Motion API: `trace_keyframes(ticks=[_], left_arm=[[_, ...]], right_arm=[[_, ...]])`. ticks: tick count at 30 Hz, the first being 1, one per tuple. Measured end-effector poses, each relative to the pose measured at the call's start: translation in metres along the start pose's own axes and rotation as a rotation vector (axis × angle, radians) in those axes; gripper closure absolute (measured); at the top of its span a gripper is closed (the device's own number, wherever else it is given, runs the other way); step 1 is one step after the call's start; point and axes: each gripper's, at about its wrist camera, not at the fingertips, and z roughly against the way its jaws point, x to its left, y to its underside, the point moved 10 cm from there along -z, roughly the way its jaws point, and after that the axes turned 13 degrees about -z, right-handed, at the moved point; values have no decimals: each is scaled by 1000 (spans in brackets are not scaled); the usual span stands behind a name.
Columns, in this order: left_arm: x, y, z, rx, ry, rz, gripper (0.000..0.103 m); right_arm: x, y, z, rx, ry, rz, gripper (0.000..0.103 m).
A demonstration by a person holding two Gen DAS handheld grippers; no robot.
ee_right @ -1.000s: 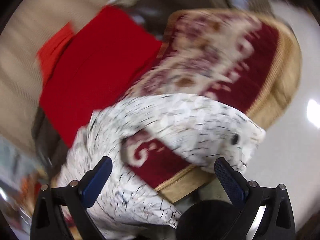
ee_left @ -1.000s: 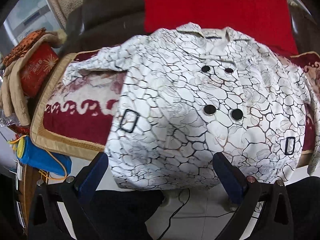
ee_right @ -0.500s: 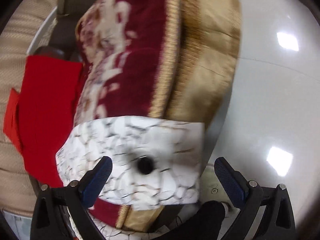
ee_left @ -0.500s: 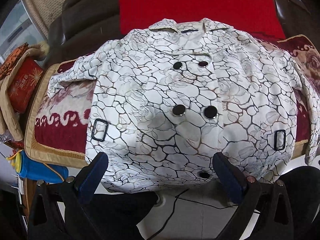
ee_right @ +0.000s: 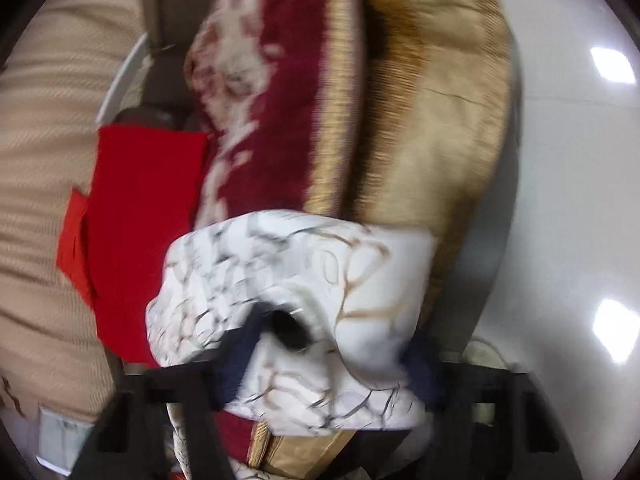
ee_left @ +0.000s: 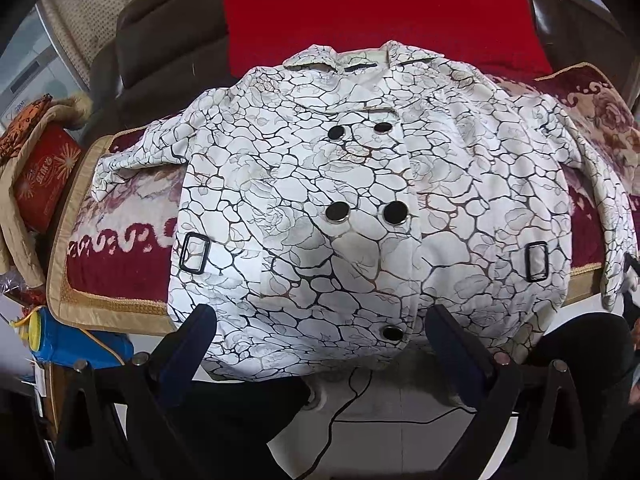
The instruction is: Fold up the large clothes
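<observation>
Down comes the right hand-held gripper [ee_right: 320,364] from high over the couch, and its blue-padded jaws are closing around the cuff end of the white crackle-print jacket's sleeve [ee_right: 292,280], black cuff button showing between them. Motion blur hides whether the pads press the cloth yet. Over on the left view, the left hand-held gripper [ee_left: 320,344] hangs spread wide and empty just above the hem of the white crackle-print double-breasted jacket [ee_left: 360,208], now framed squarely. That jacket lies face up, buttoned, across the dark red and gold patterned couch cover [ee_left: 116,264], both sleeves flung outward, collar toward the bright red cloth [ee_left: 380,8] on the backrest beyond. Nothing is folded so far; this looks like the first sleeve pick-up. Next move, I'd say: firm the pinch, then carry the sleeve inward across the chest.
</observation>
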Motion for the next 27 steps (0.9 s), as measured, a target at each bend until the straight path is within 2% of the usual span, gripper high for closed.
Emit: trace_keyframes(ticks=[2, 5, 8, 12, 14, 16, 19, 21, 23, 27], left_arm=[[-3, 1, 4, -14, 12, -9, 0], [-6, 2, 9, -32, 34, -14, 0], [-10, 2, 16, -56, 89, -5, 0], [-17, 1, 22, -87, 171, 21, 0], [-20, 1, 24, -85, 204, 33, 0], [-26, 0, 30, -108, 259, 39, 0], [-34, -6, 39, -152, 290, 24, 0], [-36, -9, 40, -153, 298, 24, 0], [-33, -9, 41, -154, 288, 36, 0], [-33, -9, 43, -183, 329, 75, 0]], right_arm=[[15, 10, 7, -1, 13, 66, 76], [37, 24, 17, -7, -3, 131, 78], [75, 37, 32, 17, -98, 158, 79], [133, 69, 43, 88, -195, 240, 79], [156, 85, 46, 111, -199, 289, 80], [177, 102, 51, 163, -266, 299, 80], [206, 129, 53, 244, -338, 319, 80], [216, 148, 47, 301, -363, 306, 80], [222, 157, 43, 299, -329, 339, 80], [219, 144, 36, 306, -356, 276, 80]])
